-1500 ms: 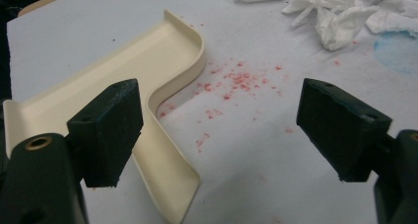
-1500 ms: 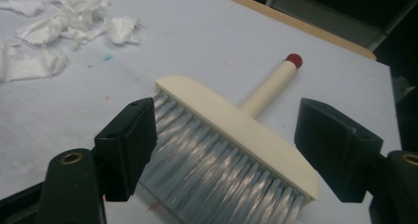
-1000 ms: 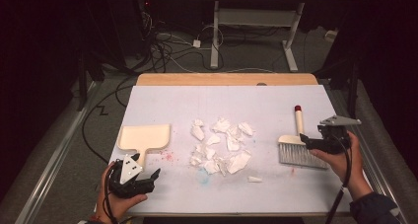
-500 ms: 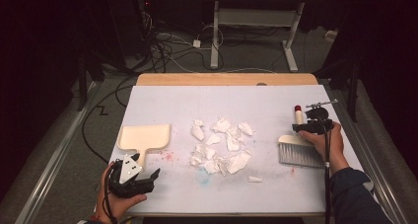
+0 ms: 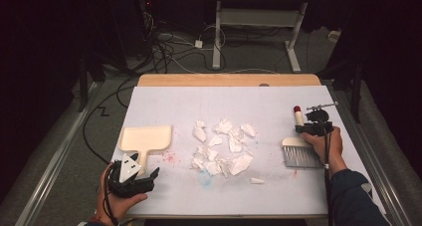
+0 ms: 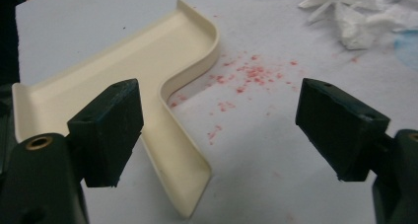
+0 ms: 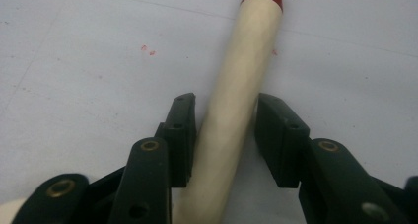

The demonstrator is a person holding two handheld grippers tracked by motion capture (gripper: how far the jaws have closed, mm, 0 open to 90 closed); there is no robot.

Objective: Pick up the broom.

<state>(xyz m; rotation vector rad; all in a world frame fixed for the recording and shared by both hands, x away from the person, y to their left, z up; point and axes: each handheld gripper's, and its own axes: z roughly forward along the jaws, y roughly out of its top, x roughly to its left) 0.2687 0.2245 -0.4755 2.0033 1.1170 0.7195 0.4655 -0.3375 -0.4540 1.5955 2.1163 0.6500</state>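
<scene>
Your right hand-held gripper (image 7: 224, 135) has just been closing on the brush (image 5: 300, 145) handle; the pads sit against its sides, mid-handle, brush lying flat at the tabletop's (image 5: 278, 99) right. Squeeze firm before lifting, or the round handle may roll in the grip. Your left hand-held gripper (image 6: 222, 130) is wide open and holds nothing, with the dustpan (image 6: 148, 66) handle beside one jaw. Centre that handle between the jaws next. The paper scraps (image 5: 224, 146) wait mid-table, between pan and brush.

Black two-jawed right tool (image 7: 224, 135) with brass-ringed screw holes; trailing black cable, dark blue sleeve (image 5: 356, 198).
</scene>
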